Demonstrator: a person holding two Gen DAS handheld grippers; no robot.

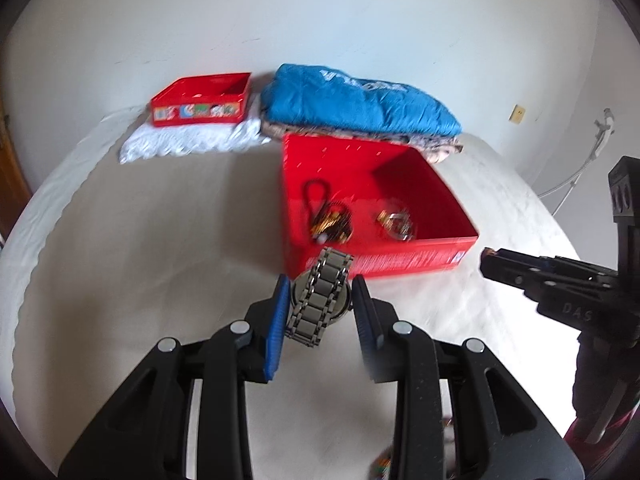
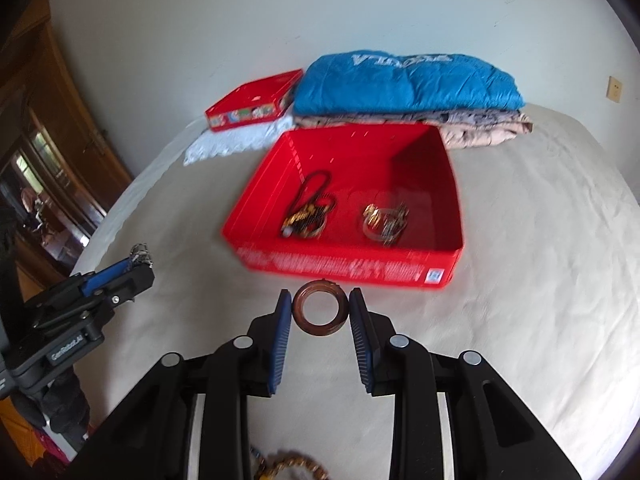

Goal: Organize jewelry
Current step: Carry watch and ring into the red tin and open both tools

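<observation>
My left gripper (image 1: 320,292) is shut on a silver metal-link watch (image 1: 320,300) and holds it above the bed, just in front of the big red box (image 1: 400,260). My right gripper (image 2: 320,308) is shut on a brown ring-shaped bangle (image 2: 320,314), just short of the box's front wall (image 2: 340,266). Inside the box lie a black cord necklace with beads (image 2: 306,212) and a gold and clear bangle cluster (image 2: 384,220). In the right wrist view the left gripper (image 2: 136,264) shows at the left with the watch.
A smaller red box (image 1: 200,100) sits on white lace at the back left. A folded blue blanket (image 1: 360,100) on patterned cloth lies behind the big box. More beaded jewelry (image 2: 292,466) lies on the cream bedsheet near me. A wooden wardrobe stands far left.
</observation>
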